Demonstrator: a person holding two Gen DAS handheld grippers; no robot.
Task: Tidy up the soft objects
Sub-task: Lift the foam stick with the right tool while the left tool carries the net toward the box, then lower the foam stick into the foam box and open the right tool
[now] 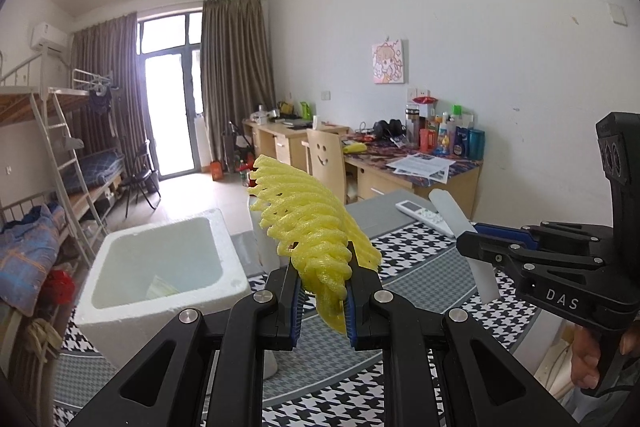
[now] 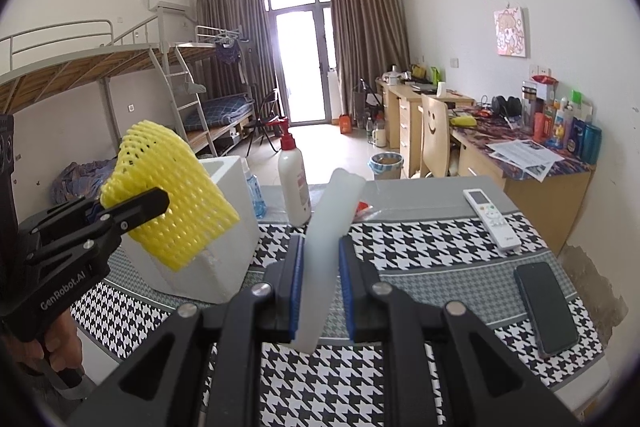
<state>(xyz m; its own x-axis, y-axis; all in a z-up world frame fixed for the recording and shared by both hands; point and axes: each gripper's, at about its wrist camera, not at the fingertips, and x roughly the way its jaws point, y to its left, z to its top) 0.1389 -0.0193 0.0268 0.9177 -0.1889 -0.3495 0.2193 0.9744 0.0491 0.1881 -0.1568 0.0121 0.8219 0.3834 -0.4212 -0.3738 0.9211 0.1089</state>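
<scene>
The white foam box [image 1: 168, 267] holds some paper; left gripper [image 1: 322, 291] fingers pinch yellow foam net [image 1: 312, 223], right gripper [image 2: 320, 283] fingers pinch white foam sheet [image 2: 328, 227].

Readable marks, as I find them:
- "DAS", white letters, on the black body of my right gripper [image 1: 466, 247], seen from my left wrist.
- "GenRobot.AI", white letters, on the body of my left gripper [image 2: 160, 201], seen from my right wrist.
- All other print is too small to read.
</scene>
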